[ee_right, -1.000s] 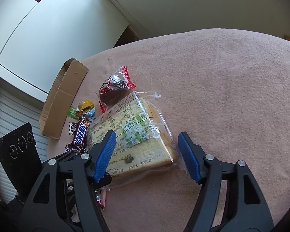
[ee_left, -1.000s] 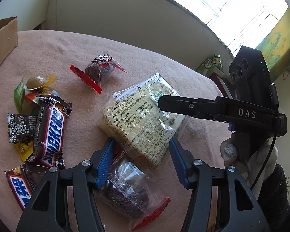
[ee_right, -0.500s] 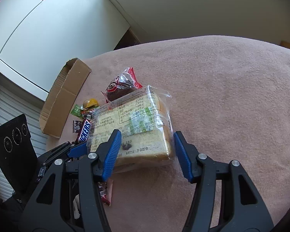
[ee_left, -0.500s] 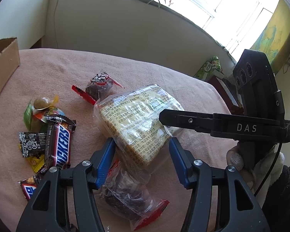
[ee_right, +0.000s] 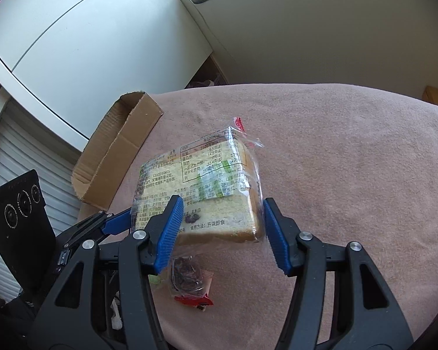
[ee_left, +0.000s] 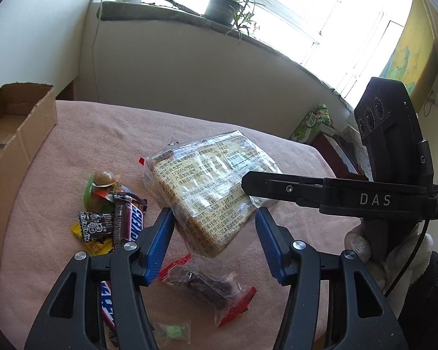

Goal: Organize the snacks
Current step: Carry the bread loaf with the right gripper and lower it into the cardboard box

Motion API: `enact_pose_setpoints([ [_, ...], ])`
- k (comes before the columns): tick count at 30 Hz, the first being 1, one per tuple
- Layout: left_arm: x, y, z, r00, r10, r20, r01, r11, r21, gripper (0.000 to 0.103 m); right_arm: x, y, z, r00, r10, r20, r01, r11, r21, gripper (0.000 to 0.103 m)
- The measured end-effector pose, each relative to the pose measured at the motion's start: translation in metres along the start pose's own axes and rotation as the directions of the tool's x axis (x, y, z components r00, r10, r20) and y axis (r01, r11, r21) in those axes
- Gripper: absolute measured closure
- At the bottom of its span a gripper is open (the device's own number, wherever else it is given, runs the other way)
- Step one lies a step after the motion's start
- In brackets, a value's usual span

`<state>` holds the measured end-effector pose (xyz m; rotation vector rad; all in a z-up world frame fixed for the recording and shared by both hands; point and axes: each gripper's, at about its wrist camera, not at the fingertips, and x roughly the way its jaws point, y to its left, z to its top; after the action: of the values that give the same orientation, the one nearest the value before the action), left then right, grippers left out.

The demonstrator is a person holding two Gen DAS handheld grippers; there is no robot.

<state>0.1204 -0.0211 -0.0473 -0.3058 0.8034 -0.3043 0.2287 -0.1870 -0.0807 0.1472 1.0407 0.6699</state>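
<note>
A clear-wrapped slice of bread (ee_left: 207, 183) hangs tilted above the pink cloth (ee_left: 102, 134). My left gripper (ee_left: 214, 224) is shut on its near corner, both blue pads against the wrapper. In the right wrist view my right gripper (ee_right: 222, 218) is shut on the bread (ee_right: 207, 186) from the other side. One right finger (ee_left: 277, 186) crosses over the pack, and a left finger (ee_right: 116, 223) touches the pack's left corner. A wrapped brownie (ee_left: 210, 288) lies on the cloth under the bread.
An open cardboard box (ee_left: 17, 134) stands at the cloth's left edge. A pile of small snacks with a Snickers bar (ee_left: 128, 224) lies left of the bread. A small green candy (ee_left: 173, 331) sits near my left gripper. A gloved hand (ee_left: 362, 242) holds the right gripper.
The right jaws narrowed onto the bread. Both grippers then rose with it, so the bread left the cloth and the brownie beneath it came into full view.
</note>
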Motion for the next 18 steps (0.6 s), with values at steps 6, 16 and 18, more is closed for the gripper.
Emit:
enact_pose_setpoints([
  [6, -0.036, 0.024, -0.004, 0.998, 0.027, 0.056, -0.026, 1.0, -0.018, 0.046, 0.004, 0.04, 0.007, 1.0, 0.012, 0.004, -0.011, 0.998, -0.057, 0.044],
  [16, -0.087, 0.062, -0.01, 0.985, 0.104, 0.135, -0.095, 0.993, -0.077, 0.047, 0.031, 0.112, 0.023, 0.998, 0.062, -0.017, -0.064, 0.986, -0.153, 0.044],
  [18, -0.096, 0.073, -0.011, 0.982, 0.121, 0.148, -0.108, 0.99, -0.092, 0.047, 0.037, 0.126, 0.025, 0.997, 0.073, -0.024, -0.077, 0.982, -0.17, 0.044],
])
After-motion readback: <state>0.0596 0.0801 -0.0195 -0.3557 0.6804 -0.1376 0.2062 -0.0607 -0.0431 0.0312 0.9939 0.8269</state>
